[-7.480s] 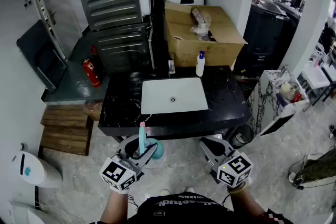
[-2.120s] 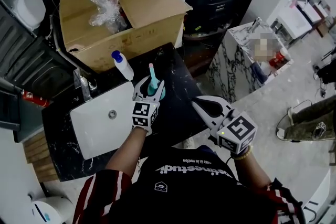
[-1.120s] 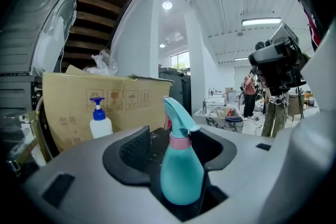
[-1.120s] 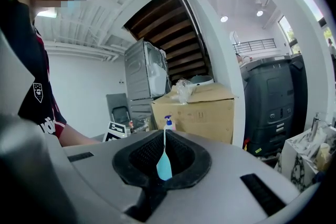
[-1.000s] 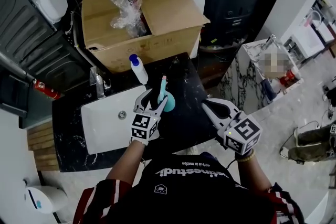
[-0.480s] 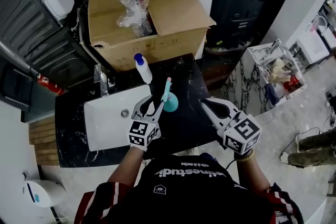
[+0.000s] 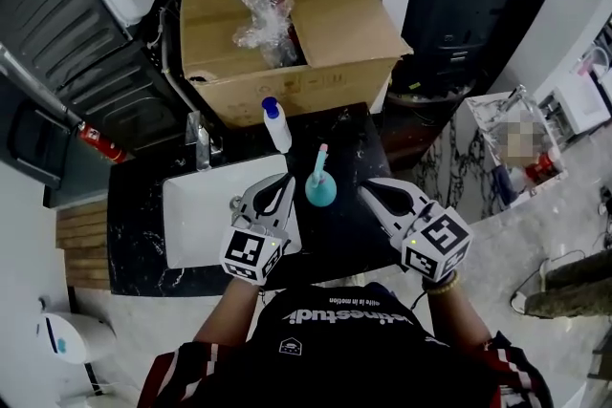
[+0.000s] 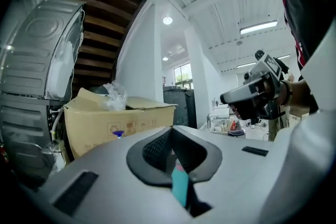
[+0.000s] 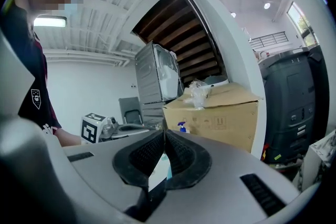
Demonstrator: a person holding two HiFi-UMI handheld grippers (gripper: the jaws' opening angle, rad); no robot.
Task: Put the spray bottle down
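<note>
The teal spray bottle [image 7: 320,190] stands upright on the black counter [image 7: 356,234], just right of the white sink [image 7: 191,226]. My left gripper [image 7: 284,182] is to the bottle's left and clear of it, shut with nothing between the jaws. In the left gripper view the jaws [image 8: 170,131] meet, and a strip of the teal bottle [image 8: 180,189] shows through the gap beneath them. My right gripper [image 7: 367,190] hangs to the bottle's right, also apart from it. It is shut and empty, and its tips [image 9: 164,134] touch in the right gripper view.
A white bottle with a blue cap [image 7: 277,127] stands behind the spray bottle, in front of an open cardboard box [image 7: 335,24]. A faucet [image 7: 199,135] rises at the sink's back edge. A marble stand [image 7: 490,140] is off the counter's right end.
The left gripper let go of the spray bottle, rose and drew back toward the person, and its jaws closed. The bottle stays standing on the counter. The right gripper shifted slightly.
</note>
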